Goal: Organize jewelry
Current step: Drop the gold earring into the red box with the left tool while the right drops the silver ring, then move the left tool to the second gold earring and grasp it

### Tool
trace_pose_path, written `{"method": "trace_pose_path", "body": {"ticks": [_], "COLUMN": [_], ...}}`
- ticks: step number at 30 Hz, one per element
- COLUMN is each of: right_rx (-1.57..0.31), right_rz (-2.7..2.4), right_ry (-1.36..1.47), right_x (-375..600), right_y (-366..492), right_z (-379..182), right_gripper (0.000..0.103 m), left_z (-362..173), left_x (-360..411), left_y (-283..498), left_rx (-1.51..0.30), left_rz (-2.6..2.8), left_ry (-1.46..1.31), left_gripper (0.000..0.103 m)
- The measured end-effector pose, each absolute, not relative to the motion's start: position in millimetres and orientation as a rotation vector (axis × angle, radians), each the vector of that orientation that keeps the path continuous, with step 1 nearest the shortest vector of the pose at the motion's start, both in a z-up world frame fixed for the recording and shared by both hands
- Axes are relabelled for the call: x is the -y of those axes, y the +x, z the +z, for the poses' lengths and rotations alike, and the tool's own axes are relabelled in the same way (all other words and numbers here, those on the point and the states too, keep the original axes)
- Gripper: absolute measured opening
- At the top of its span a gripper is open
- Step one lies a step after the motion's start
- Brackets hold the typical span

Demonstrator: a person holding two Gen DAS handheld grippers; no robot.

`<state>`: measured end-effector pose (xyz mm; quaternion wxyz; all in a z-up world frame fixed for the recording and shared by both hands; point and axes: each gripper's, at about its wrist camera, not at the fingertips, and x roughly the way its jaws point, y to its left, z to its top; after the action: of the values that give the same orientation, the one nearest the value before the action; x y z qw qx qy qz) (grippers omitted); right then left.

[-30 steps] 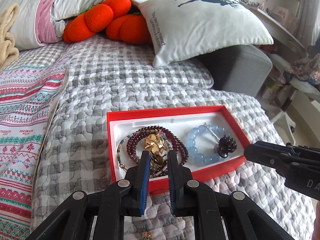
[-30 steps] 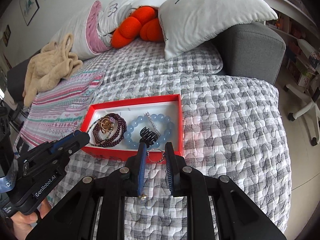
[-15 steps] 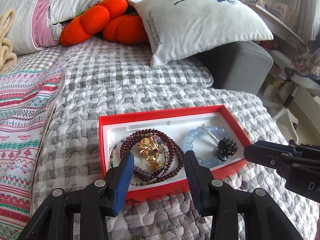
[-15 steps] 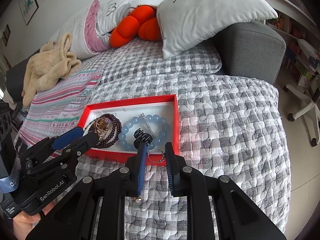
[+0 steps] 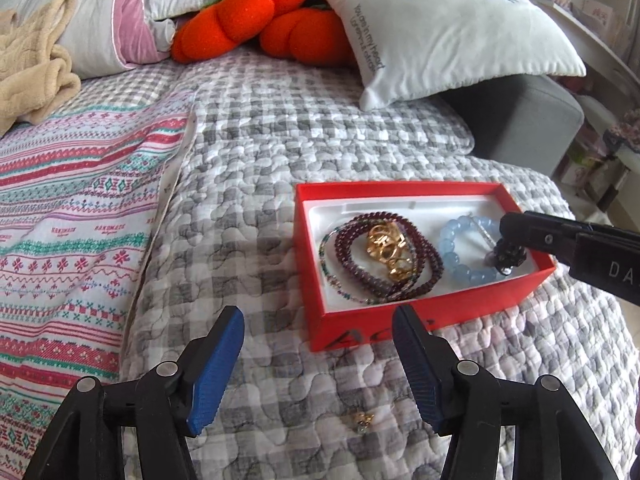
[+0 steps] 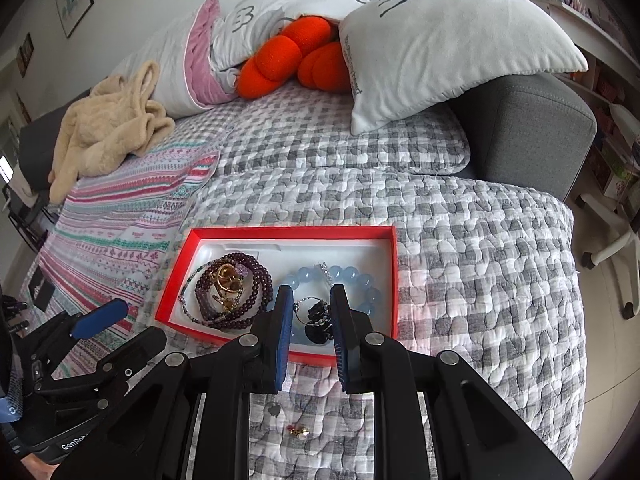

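Observation:
A red box (image 5: 400, 190) (image 6: 280, 234) with a white lining lies on the checked quilt. It holds a dark red bead bracelet (image 5: 352, 256) (image 6: 256, 292), a gold piece (image 5: 386, 246) (image 6: 226, 280), a pale blue bead bracelet (image 5: 452, 244) (image 6: 352, 276) and a black flower-shaped piece (image 5: 510, 258). My left gripper (image 5: 316, 320) (image 6: 138, 320) hovers at the box's near left corner, its jaws opening and holding nothing. My right gripper (image 6: 311, 296) (image 5: 508, 228) hangs over the box's right half, shut on a thin silver hoop (image 6: 306, 299). A small gold earring (image 5: 362, 420) (image 6: 298, 432) lies on the quilt in front of the box.
A deer-print pillow (image 6: 452, 36), an orange plush (image 6: 288, 60) and a beige fleece (image 6: 104, 136) sit at the back. A striped blanket (image 5: 72, 216) covers the left side. A grey sofa arm (image 6: 532, 128) and a white chair base (image 6: 612, 240) are to the right.
The left gripper's jaws spread wide, left the gold piece in the box and drew back to the left. The right gripper came forward over the box with the hoop.

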<state>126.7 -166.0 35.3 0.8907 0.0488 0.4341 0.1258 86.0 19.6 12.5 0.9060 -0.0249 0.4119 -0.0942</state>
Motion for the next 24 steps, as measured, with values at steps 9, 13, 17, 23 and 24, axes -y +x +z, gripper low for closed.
{"method": "trace_pose_path", "body": {"ticks": [9, 13, 17, 23, 24], "right_rx": [-0.91, -0.913, -0.904, -0.9, -0.905], "right_rz": [0.259, 0.264, 0.275, 0.268, 0.264], "right_ry": [0.107, 0.113, 0.116, 0.089, 0.081], "right_x": [162.3, 164.6, 166.6, 172.1, 173.2], "right_y": [138.4, 138.2, 131.9, 108.4, 104.4], "right_z": [29.2, 31.0, 35.8, 45.7, 45.1], "right_gripper": [0.021, 0.033, 0.05, 0.05, 0.05], "left_z": [3.5, 3.4, 2.1, 2.6, 2.5], "left_x": [-25.9, -25.4, -25.9, -29.1, -28.5], "left_y": [88.2, 88.7, 87.4, 76.1, 73.5], "left_rx": [-0.897, -0.908, -0.922, -0.924, -0.923], "left_rz": [-0.19, -0.198, -0.196, -0.21, -0.212], "left_ry": [-0.037, -0.044, -0.058, -0.091, -0.086], "left_gripper": [0.065, 0.065, 0.065, 0.065, 0.065]}}
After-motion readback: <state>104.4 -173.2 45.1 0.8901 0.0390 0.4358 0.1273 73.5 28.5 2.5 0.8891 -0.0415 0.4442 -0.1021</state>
